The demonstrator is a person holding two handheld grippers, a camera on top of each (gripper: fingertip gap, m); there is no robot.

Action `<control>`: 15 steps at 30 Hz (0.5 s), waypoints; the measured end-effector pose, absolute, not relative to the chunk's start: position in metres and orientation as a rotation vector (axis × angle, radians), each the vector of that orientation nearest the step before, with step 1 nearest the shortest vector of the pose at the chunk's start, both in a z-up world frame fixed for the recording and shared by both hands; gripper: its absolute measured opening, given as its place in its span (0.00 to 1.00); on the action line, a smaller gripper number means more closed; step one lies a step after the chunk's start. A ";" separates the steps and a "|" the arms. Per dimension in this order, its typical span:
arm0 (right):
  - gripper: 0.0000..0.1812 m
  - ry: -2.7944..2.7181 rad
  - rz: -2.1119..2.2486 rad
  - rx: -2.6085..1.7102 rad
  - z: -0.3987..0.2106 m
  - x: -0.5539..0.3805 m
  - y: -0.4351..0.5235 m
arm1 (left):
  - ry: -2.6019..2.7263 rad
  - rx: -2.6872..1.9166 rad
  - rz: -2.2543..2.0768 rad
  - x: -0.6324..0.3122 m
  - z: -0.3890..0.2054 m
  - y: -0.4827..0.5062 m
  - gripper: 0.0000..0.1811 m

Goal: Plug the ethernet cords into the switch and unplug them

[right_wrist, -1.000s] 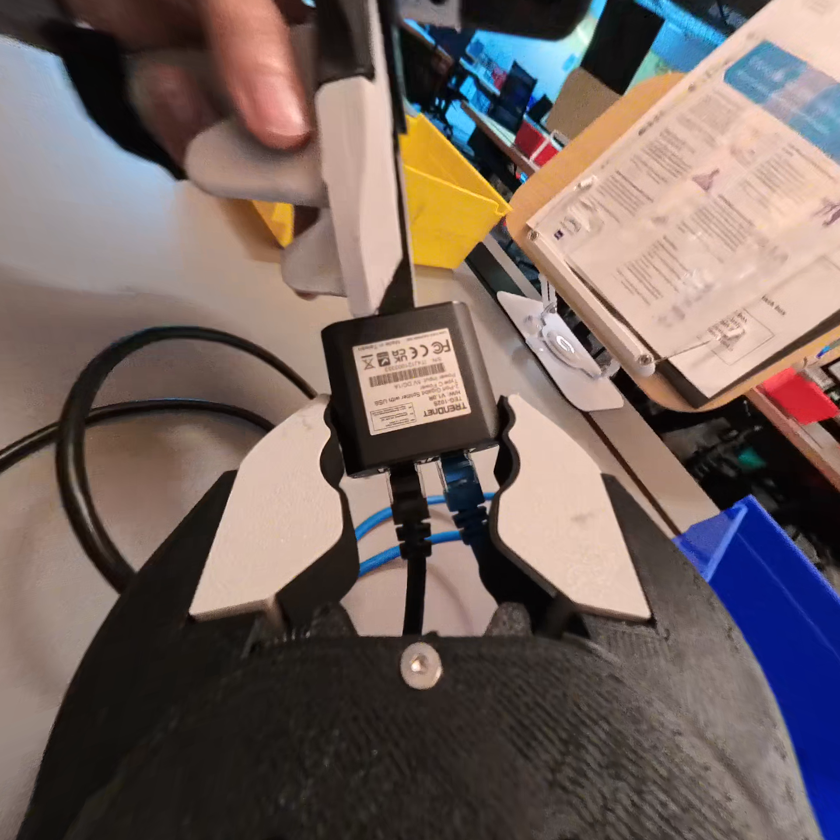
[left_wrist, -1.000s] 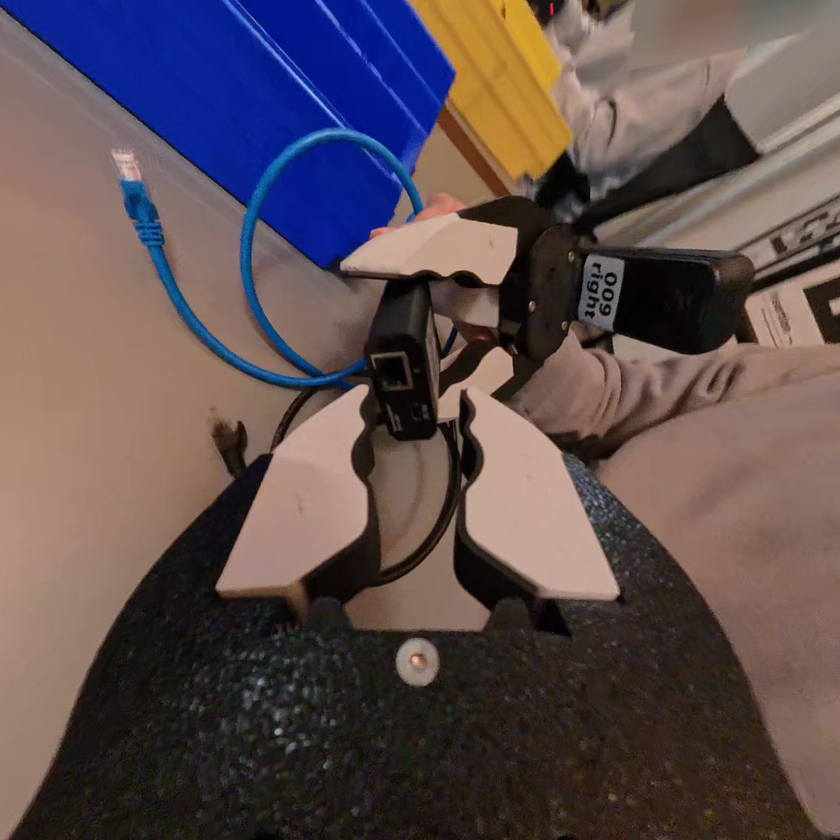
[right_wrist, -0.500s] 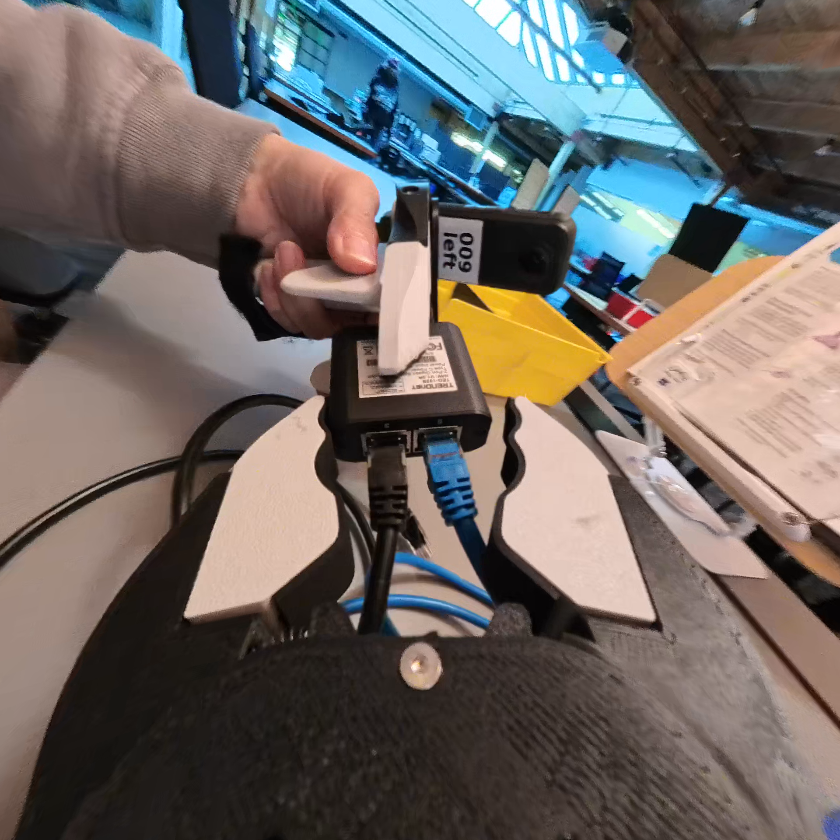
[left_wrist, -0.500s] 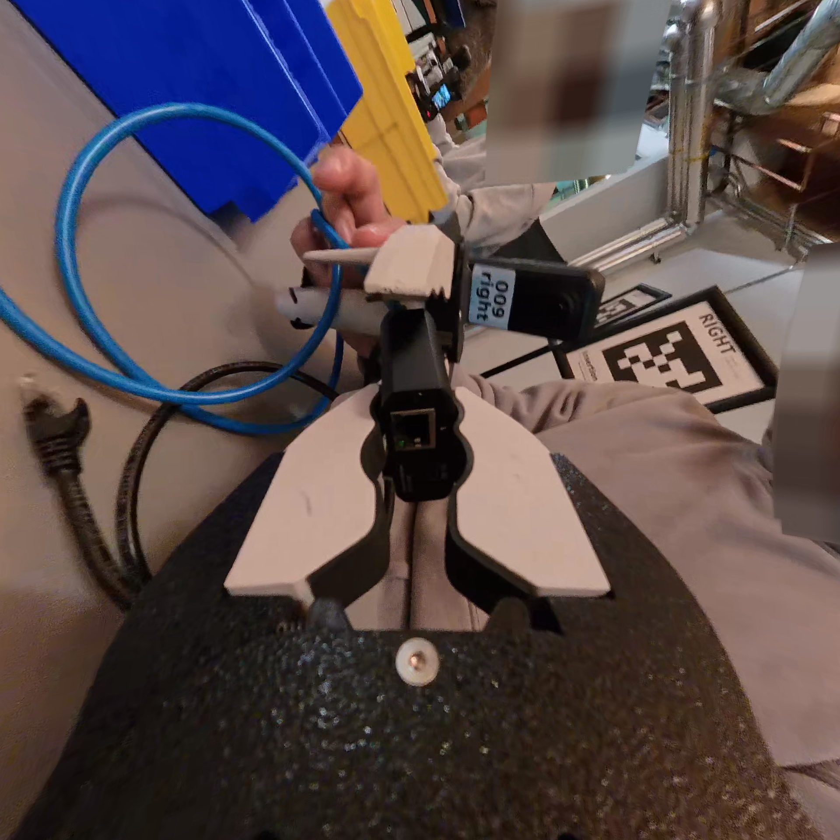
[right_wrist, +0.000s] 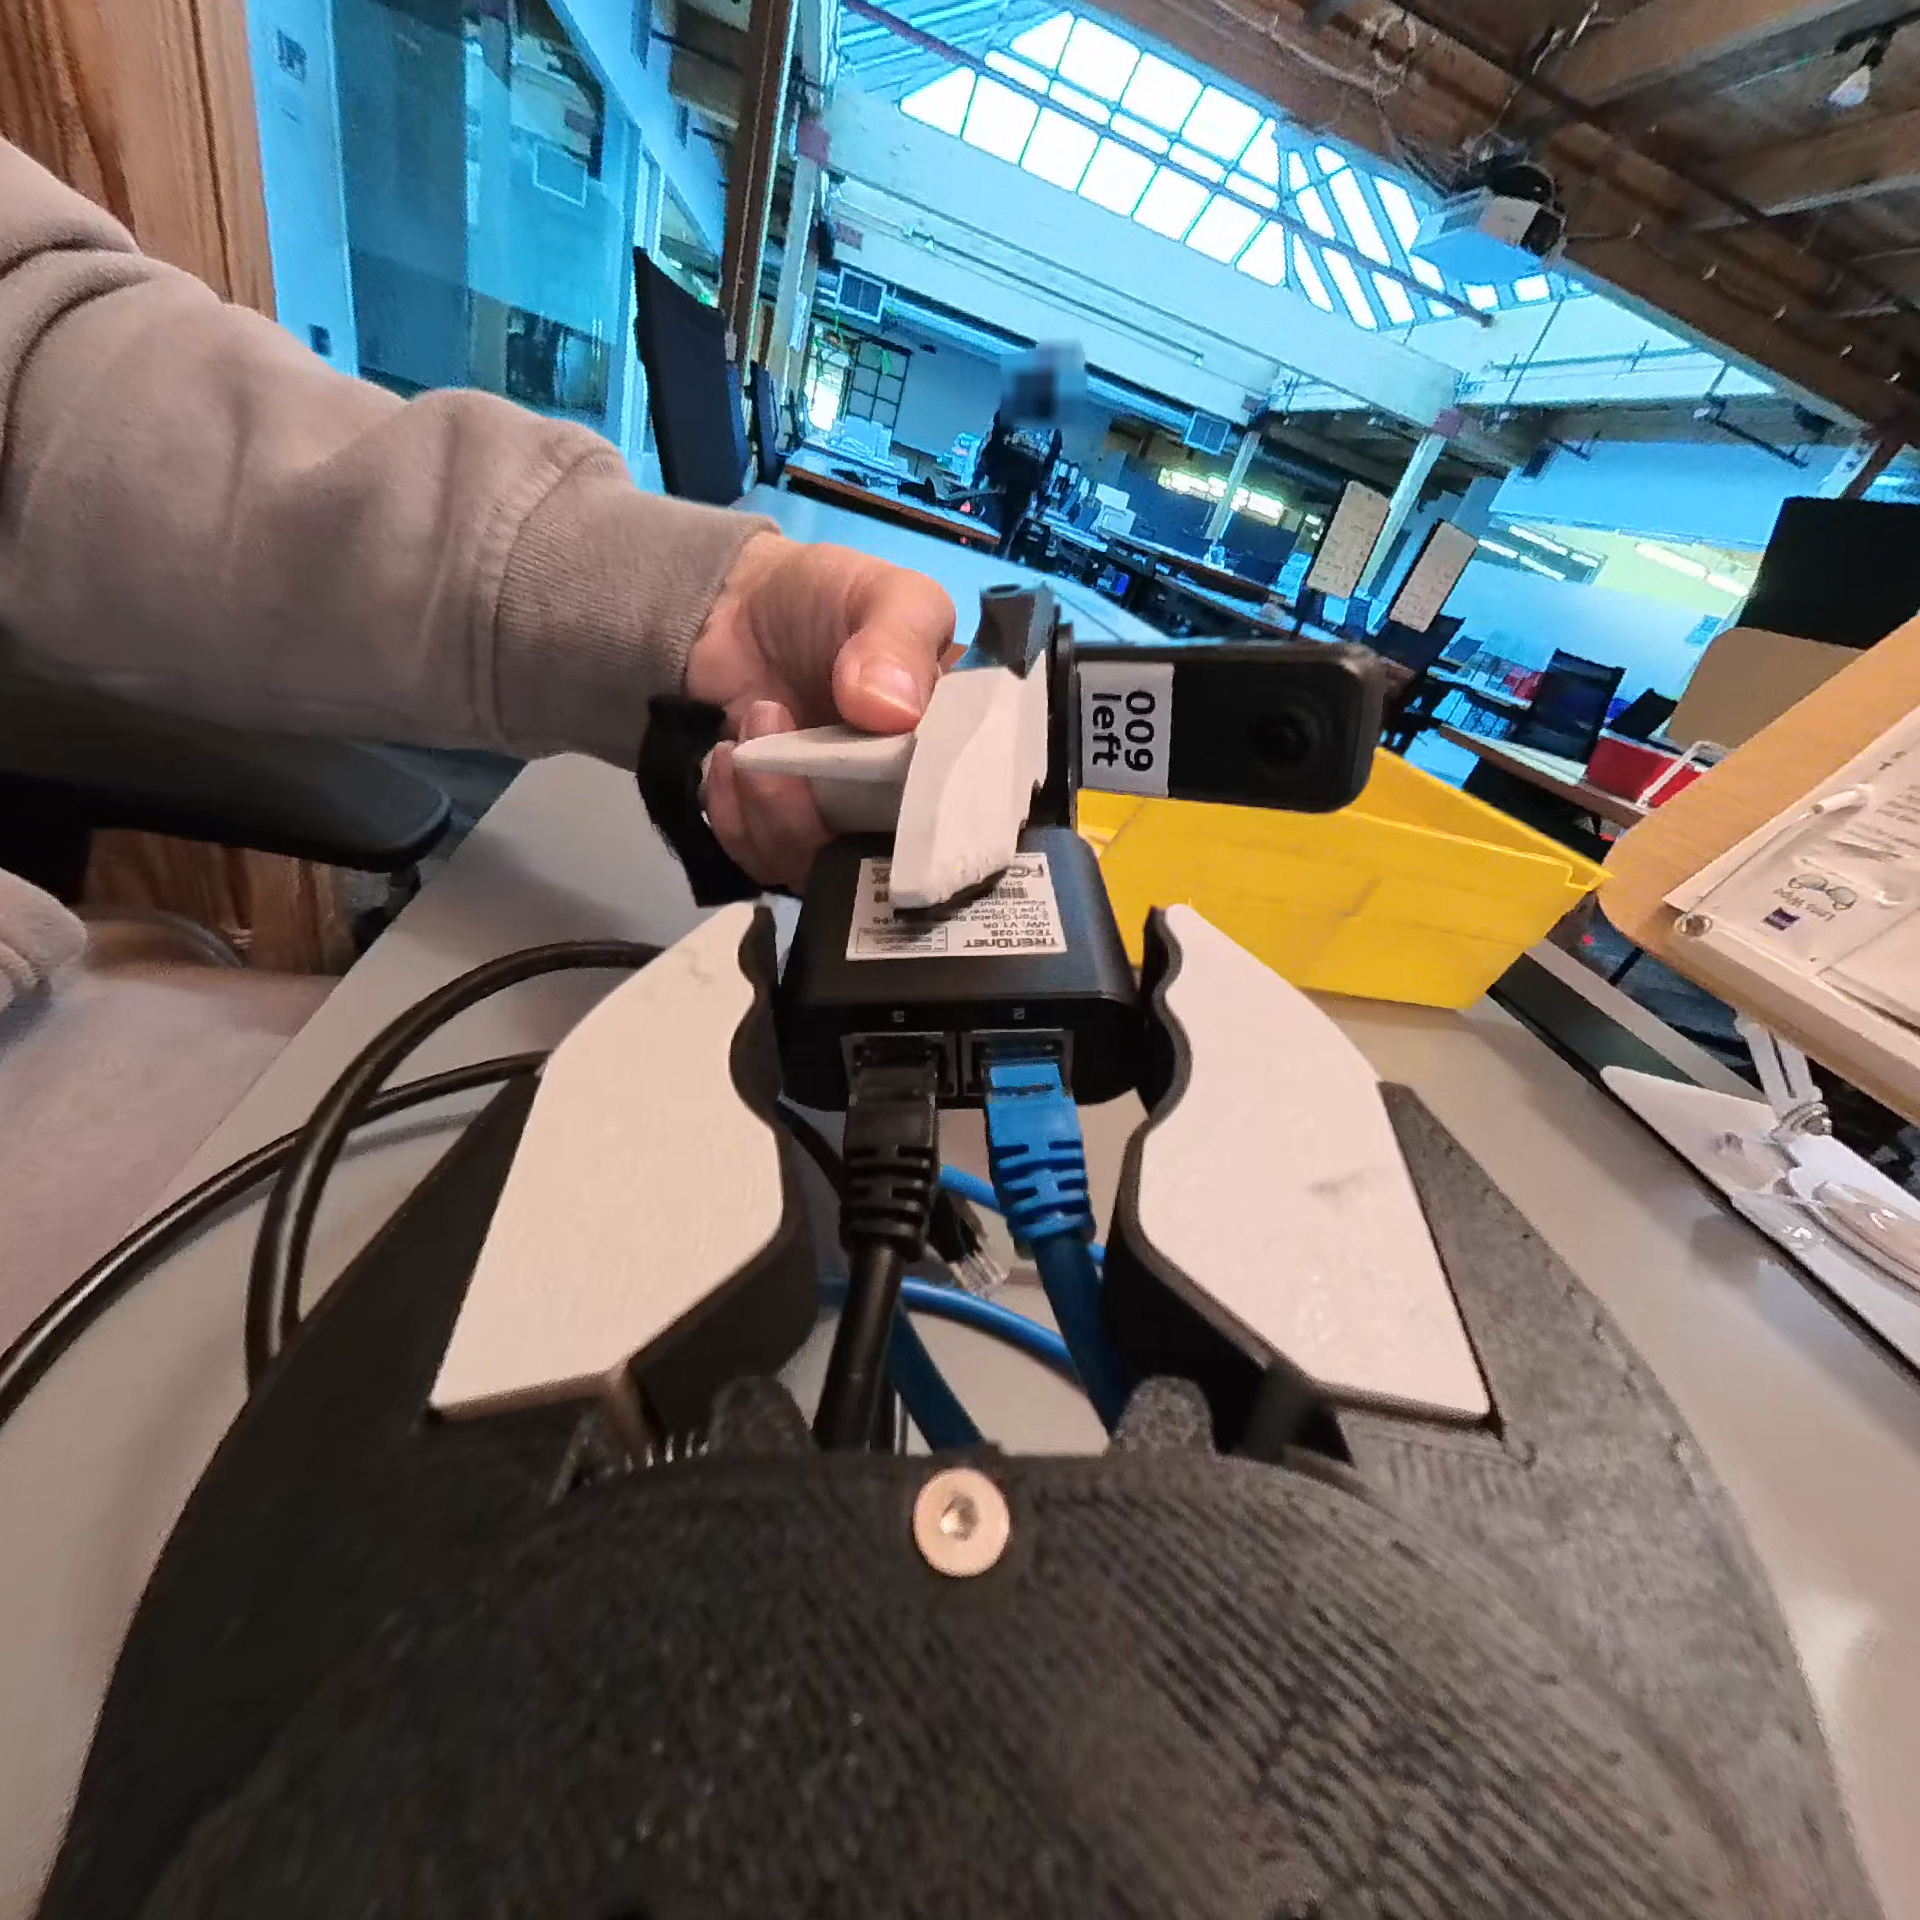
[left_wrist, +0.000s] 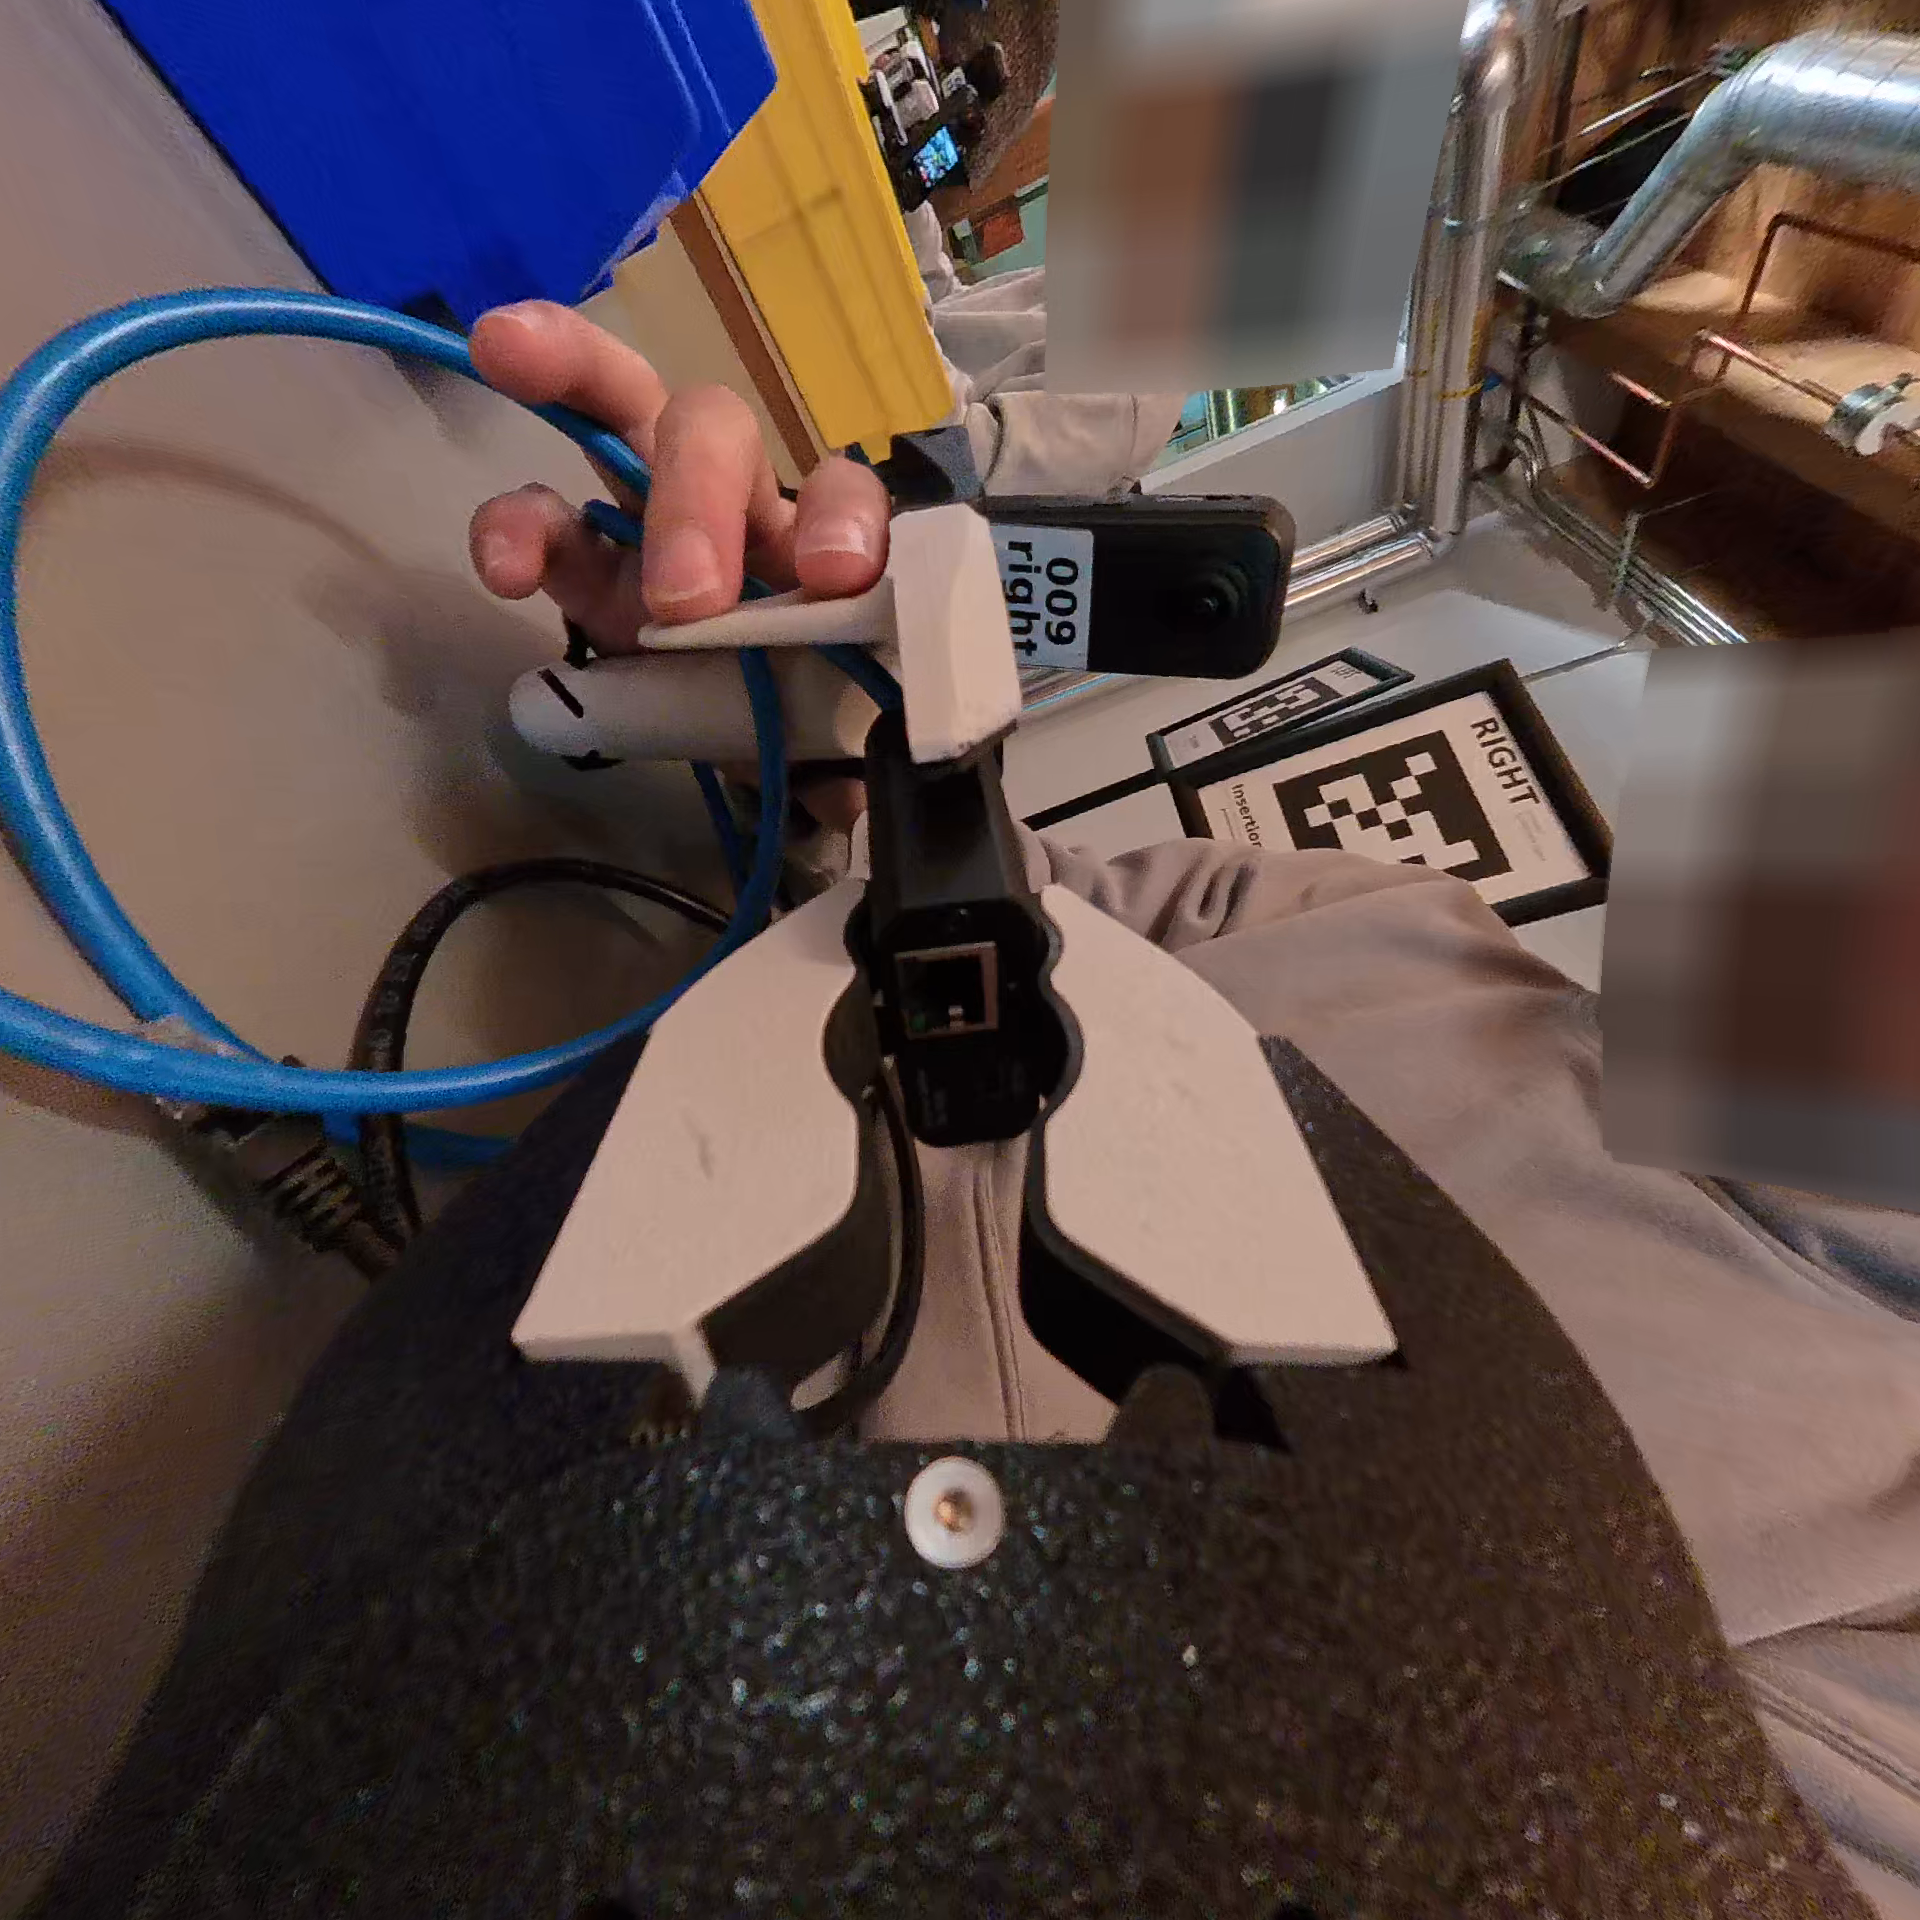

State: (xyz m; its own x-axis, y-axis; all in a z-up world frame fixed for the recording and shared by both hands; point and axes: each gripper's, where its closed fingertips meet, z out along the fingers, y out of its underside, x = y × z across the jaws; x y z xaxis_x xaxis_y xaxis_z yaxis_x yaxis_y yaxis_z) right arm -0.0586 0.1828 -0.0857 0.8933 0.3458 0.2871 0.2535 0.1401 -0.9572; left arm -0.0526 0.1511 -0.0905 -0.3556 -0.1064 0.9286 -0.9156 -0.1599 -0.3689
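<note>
A small black switch [left_wrist: 961, 1023] is held off the table between both grippers. My left gripper [left_wrist: 951, 920] is shut on one end, where an empty port faces the camera. My right gripper [right_wrist: 961, 920] is shut on the other end of the switch [right_wrist: 956, 977]. A black ethernet cord [right_wrist: 888, 1153] and a blue ethernet cord [right_wrist: 1034, 1153] are plugged into its two side-by-side ports. The blue cord loops wide over the table [left_wrist: 62, 987]. A loose black plug [left_wrist: 312, 1195] lies under that loop. Each view shows a finger of the other gripper on the switch.
A blue bin [left_wrist: 468, 135] and a yellow bin [left_wrist: 821, 239] stand on the table behind the cords. A framed marker card [left_wrist: 1382, 821] lies beyond the grey sleeve. A clipboard stand with papers [right_wrist: 1787, 862] is at the right. Black cable loops lie at the left [right_wrist: 343, 1101]. My left and right fingertips are right by each other.
Both grippers have lifted and tilted the switch up from the table, so both views swing toward the room. Both cords have stayed plugged in and both grips have held.
</note>
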 end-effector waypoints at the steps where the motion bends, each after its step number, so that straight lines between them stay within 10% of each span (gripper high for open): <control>1: 0.37 -0.508 0.081 -1.461 -0.089 -0.058 0.183 | -1.461 1.214 1.581 -0.052 -0.092 0.151 0.13; 15: 0.36 -0.327 0.108 -1.407 -0.079 -0.021 0.172 | -1.947 1.545 2.008 -0.029 -0.017 0.238 0.22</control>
